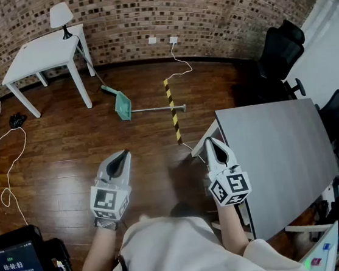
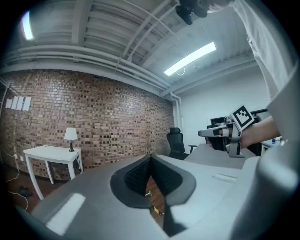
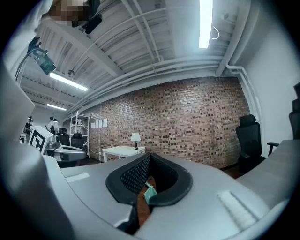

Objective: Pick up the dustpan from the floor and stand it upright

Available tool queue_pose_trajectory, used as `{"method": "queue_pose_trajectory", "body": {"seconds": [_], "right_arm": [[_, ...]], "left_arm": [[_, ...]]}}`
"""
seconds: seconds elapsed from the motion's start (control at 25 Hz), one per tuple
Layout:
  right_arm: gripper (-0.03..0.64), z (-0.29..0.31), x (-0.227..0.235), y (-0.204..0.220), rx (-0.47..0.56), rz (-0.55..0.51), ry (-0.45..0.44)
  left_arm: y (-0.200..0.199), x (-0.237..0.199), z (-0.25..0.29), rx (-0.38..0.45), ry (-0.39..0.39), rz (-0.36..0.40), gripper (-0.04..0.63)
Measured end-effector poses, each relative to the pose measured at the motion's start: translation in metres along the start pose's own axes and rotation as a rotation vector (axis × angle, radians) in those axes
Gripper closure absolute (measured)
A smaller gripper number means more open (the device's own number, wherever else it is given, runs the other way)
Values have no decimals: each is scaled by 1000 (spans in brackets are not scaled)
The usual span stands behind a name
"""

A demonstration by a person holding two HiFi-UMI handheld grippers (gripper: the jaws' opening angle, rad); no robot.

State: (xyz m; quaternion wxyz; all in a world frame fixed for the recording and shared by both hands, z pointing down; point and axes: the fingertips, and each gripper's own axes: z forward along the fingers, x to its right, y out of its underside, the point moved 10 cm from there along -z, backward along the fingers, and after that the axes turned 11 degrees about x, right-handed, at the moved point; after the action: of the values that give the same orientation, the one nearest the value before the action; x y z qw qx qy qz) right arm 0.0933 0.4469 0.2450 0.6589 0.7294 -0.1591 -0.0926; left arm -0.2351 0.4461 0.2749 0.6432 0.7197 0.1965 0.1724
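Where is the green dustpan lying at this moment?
In the head view the dustpan lies on the floor at upper centre, between the white table and the striped tape.

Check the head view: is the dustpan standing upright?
No, the dustpan lies flat on the floor, with its long handle down along the boards.

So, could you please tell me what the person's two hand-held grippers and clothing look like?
The left hand-held gripper and the right hand-held gripper are both pale grey shells that taper to a point. They are lined inside with black textured pads. Each carries a cube with black-and-white square markers at its rear, one on the left and one on the right. The person wears a pale top.
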Motion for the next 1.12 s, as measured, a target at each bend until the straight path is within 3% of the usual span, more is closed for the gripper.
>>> {"method": "queue_pose_trajectory", "body": {"seconds": [0.24,0.52,0.72,0.96,1.12], "right_arm": [[604,18,12,10,4,-7,22],[604,105,59,39,11,9,-12],[604,201,114,73,2,-20,-2],[603,306,197,76,-26,-28,-76],[603,354,249,84,-51,-56,-47]], "left_arm": [[14,-14,12,-9,5,5,595],[36,-40,80,-42,-21,14,595],[57,-76,174,-64,-77,24,595],[53,-103,314,-49,-109,30,595],[56,-118,377,-89,-94,56,595]]}}
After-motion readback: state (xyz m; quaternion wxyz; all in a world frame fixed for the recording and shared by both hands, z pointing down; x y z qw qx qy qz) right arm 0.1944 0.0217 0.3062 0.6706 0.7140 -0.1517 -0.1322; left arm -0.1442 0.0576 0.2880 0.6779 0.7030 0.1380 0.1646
